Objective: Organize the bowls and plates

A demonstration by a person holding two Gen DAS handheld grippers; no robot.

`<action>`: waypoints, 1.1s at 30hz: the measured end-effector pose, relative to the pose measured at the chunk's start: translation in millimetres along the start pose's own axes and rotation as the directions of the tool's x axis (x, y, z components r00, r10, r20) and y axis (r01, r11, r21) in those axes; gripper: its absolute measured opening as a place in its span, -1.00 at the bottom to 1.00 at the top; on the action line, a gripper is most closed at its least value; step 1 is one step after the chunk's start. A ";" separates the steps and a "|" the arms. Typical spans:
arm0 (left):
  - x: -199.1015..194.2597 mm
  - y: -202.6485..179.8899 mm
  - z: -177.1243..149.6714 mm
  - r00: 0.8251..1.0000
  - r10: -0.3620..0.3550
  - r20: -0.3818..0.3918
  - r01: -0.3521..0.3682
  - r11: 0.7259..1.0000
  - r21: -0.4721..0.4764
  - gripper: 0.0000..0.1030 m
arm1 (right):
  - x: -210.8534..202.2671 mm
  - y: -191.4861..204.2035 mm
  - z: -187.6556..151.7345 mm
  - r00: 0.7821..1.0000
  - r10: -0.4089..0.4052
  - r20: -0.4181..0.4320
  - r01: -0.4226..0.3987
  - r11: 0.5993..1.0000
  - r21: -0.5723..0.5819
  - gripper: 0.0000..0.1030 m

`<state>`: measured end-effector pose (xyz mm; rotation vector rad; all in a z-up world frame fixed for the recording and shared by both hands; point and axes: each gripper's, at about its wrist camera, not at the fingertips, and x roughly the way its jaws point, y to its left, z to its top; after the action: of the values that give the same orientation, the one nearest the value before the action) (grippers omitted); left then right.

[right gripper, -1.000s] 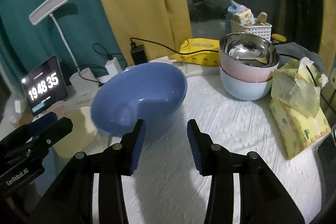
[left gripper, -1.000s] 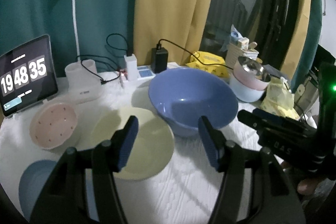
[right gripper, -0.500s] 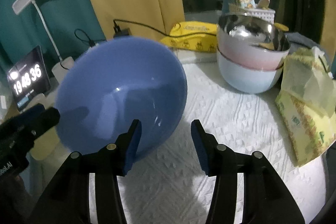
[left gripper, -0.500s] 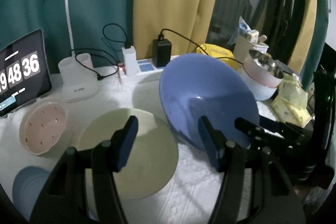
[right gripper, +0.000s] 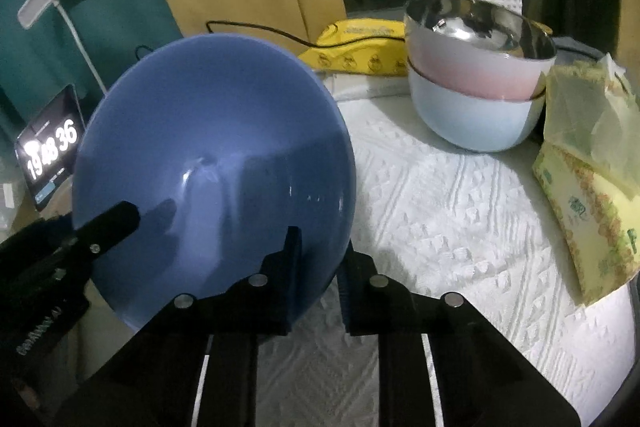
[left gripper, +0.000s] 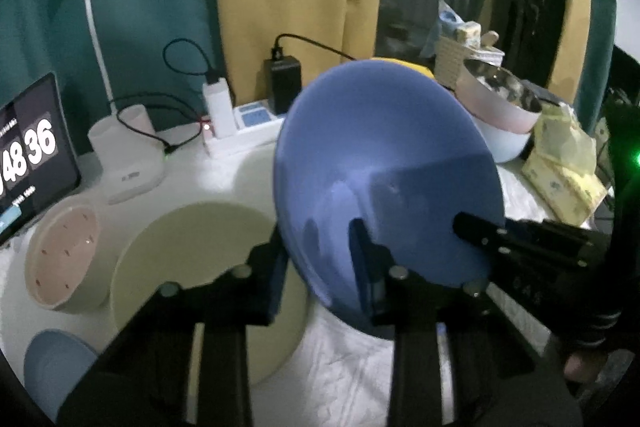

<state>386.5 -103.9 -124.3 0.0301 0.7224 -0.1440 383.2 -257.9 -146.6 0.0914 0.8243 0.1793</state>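
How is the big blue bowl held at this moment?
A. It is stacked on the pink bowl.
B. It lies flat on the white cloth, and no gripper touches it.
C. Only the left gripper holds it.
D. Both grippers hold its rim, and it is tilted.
D: the blue bowl is tilted, with the right gripper and the left gripper each astride its rim.

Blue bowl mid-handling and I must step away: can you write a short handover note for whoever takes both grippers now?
Left gripper: jaws shut on the blue bowl, one finger inside its rim, one outside.
Right gripper: the same grip on the opposite rim.
The bowl is tilted, its opening towards the cameras.
Done: pink bowl nested in the pale blue bowl.
Left: place the blue bowl; cream plate, pink perforated dish and small blue plate lie unsorted.
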 end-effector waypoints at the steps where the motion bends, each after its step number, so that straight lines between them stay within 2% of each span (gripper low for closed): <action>1: -0.3 0.7 0.1 1.000 -0.005 -0.002 0.005 1.000 -0.004 -0.43 | -2.5 -0.4 0.3 1.000 0.004 0.005 -0.004 1.000 0.004 -0.66; 17: -33.1 -0.1 -2.2 0.999 -0.029 0.029 0.030 0.999 -0.015 -0.46 | -48.4 9.2 -2.8 0.998 0.001 0.059 0.000 1.000 -0.004 -0.66; 33: -81.2 4.4 -20.5 0.997 -0.045 0.055 0.047 0.999 -0.025 -0.46 | -98.6 29.8 -21.2 0.996 0.001 0.094 0.001 1.000 -0.014 -0.66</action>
<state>313.5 -88.1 -86.1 -0.0159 0.6705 -0.1788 298.3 -247.5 -85.3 0.0855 0.7287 0.1795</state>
